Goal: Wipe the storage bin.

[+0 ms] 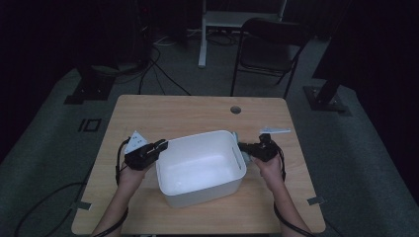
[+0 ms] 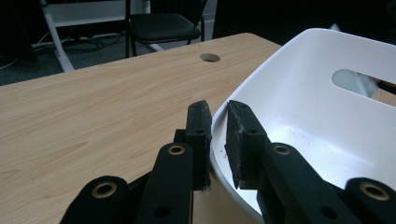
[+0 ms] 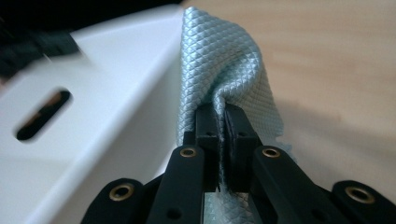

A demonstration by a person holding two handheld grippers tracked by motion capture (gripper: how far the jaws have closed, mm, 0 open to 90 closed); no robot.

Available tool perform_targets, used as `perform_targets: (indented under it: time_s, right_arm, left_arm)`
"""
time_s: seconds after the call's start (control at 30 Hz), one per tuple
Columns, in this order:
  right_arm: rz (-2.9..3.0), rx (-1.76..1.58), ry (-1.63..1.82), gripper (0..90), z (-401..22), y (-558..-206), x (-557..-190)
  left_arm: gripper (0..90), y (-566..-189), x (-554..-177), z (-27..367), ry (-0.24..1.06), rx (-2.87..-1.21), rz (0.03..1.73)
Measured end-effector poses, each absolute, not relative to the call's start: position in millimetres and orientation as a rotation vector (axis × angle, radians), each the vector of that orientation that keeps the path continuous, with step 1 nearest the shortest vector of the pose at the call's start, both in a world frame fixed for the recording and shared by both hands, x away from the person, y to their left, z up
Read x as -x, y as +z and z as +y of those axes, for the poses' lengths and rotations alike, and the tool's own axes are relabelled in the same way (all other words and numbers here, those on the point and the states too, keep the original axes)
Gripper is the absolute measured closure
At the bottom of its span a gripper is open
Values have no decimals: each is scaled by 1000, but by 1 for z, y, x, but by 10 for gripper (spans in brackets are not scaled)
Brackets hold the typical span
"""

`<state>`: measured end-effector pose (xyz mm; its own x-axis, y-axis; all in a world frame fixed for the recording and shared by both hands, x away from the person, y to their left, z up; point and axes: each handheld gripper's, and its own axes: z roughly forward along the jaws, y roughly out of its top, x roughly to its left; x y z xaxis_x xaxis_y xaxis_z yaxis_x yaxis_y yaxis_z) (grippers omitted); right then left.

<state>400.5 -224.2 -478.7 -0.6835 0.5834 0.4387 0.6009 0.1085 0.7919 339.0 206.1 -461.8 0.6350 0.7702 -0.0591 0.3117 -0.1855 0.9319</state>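
Observation:
A white plastic bin [image 1: 197, 139] stands in the middle of the wooden table [image 1: 173, 111]. My left gripper [image 1: 162, 145] is at its left rim; in the left gripper view the jaws [image 2: 218, 109] straddle the bin's rim [image 2: 299, 93], one pad outside and one inside, closed on it. My right gripper [image 1: 243, 146] is against the bin's right side. In the right gripper view it [image 3: 222, 114] is shut on a fold of pale blue-green quilted cloth [image 3: 224, 60], which lies against the bin's outer wall [image 3: 116, 84]. The bin looks empty inside.
The table has a round cable hole [image 1: 235, 109] near its far edge. A black folding chair [image 1: 269, 49] and a white stand [image 1: 202, 34] are on the floor beyond the table. Each end wall of the bin has a handle slot [image 2: 355, 81].

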Motion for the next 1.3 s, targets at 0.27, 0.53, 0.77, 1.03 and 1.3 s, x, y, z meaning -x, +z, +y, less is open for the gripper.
perform_targets:
  time_s: [0.27, 0.53, 0.77, 1.03, 1.3]
  right_arm:
    - [-2384, 1201, -1734, 863, -218, -450, -402]
    - [-2393, 1231, -1660, 863, -214, -466, -408]
    - [-2403, 1252, -1614, 864, -212, -474, -412]
    - [-2394, 1284, -1534, 864, -209, -497, -417]
    - [-2368, 1302, -1484, 864, -209, -512, -423]
  left_arm:
    - [802, -462, -339, 206, 528, -1767, 881]
    - [803, -462, -339, 205, 529, -1758, 887]
    - [802, -462, -339, 205, 530, -1757, 891]
    - [802, -462, -339, 205, 530, -1757, 890]
    - [803, -462, -339, 205, 530, -1759, 885]
